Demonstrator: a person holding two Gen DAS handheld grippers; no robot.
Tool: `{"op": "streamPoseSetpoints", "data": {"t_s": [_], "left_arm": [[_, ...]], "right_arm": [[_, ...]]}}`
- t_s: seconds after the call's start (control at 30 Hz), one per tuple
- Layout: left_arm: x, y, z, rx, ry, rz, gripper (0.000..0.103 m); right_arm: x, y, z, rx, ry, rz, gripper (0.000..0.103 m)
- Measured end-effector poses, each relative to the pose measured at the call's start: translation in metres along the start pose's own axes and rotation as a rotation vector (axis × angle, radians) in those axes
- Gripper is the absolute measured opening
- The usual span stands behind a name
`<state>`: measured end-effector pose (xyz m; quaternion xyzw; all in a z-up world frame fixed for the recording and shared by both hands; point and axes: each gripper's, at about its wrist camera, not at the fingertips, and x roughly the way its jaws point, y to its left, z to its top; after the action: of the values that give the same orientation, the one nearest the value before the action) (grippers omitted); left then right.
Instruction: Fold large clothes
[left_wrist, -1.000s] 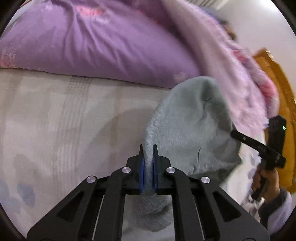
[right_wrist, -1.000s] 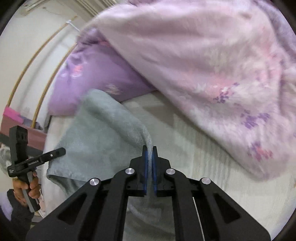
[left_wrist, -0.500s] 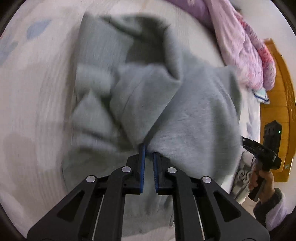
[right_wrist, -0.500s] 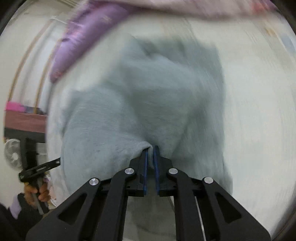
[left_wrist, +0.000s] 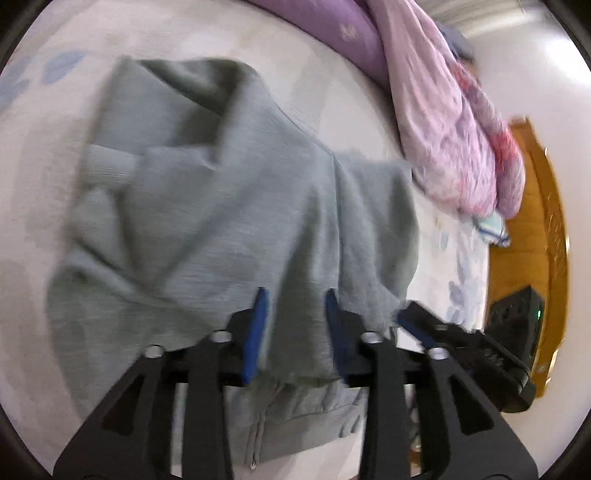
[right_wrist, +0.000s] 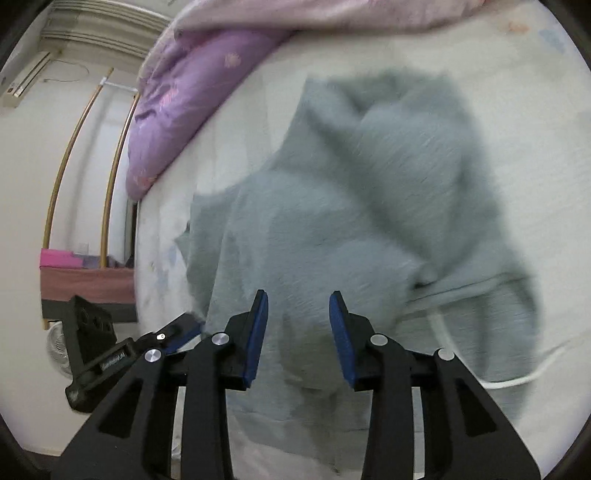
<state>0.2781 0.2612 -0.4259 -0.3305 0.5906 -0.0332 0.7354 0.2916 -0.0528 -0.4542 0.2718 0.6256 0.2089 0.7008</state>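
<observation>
Both the left tongs (left_wrist: 295, 299) and the right tongs (right_wrist: 298, 301) stand side by side, blue pads spread wide.

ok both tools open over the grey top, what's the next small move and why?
Probably lift both tools clear. The left tool and right tool are open, and the grey top lies rumpled on the bed sheet, released. Backing off would show which edge to fold next.

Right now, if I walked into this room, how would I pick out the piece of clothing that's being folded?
Look at the pale bed sheet covering the bed. In its middle, in front of the purple pillow and the pink floral quilt, lies the grey garment, rumpled. It is the only plain grey, fleecy thing there, with a zip near its lower edge.
</observation>
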Motion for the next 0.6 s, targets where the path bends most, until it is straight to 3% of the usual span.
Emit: {"op": "streamPoseSetpoints", "data": {"t_s": [0.03, 0.1, 0.13, 0.2, 0.27, 0.33, 0.4, 0.5, 0.6], "left_arm": [[0.015, 0.001, -0.003, 0.012, 0.029, 0.042, 0.048], [0.053, 0.005, -0.01, 0.021, 0.105, 0.162, 0.048], [0.065, 0.012, -0.014, 0.01, 0.137, 0.185, 0.048], [0.071, 0.021, -0.018, -0.003, 0.128, 0.166, 0.046], [0.065, 0.02, -0.017, -0.01, 0.135, 0.151, 0.046], [0.046, 0.021, -0.015, -0.062, 0.135, 0.056, 0.045], [0.022, 0.019, -0.009, -0.076, 0.109, -0.043, 0.046], [-0.014, 0.011, 0.018, -0.084, 0.002, -0.03, 0.068], [-0.036, 0.02, 0.057, -0.175, -0.11, 0.002, 0.084]], "right_arm": [[0.012, -0.002, -0.004, 0.004, 0.019, -0.035, 0.034], [0.041, -0.019, -0.016, 0.023, 0.089, -0.137, 0.03], [0.056, -0.035, -0.022, 0.044, 0.124, -0.193, 0.027], [0.056, -0.056, -0.028, 0.11, 0.097, -0.165, 0.014], [0.053, -0.061, -0.027, 0.124, 0.104, -0.148, 0.013], [0.046, -0.057, -0.022, 0.124, 0.135, -0.158, 0.02], [0.023, -0.046, -0.012, 0.122, 0.119, -0.11, 0.025], [-0.011, -0.023, 0.019, 0.064, 0.037, -0.109, 0.051], [-0.03, -0.004, 0.067, 0.025, -0.04, -0.142, 0.061]]}}
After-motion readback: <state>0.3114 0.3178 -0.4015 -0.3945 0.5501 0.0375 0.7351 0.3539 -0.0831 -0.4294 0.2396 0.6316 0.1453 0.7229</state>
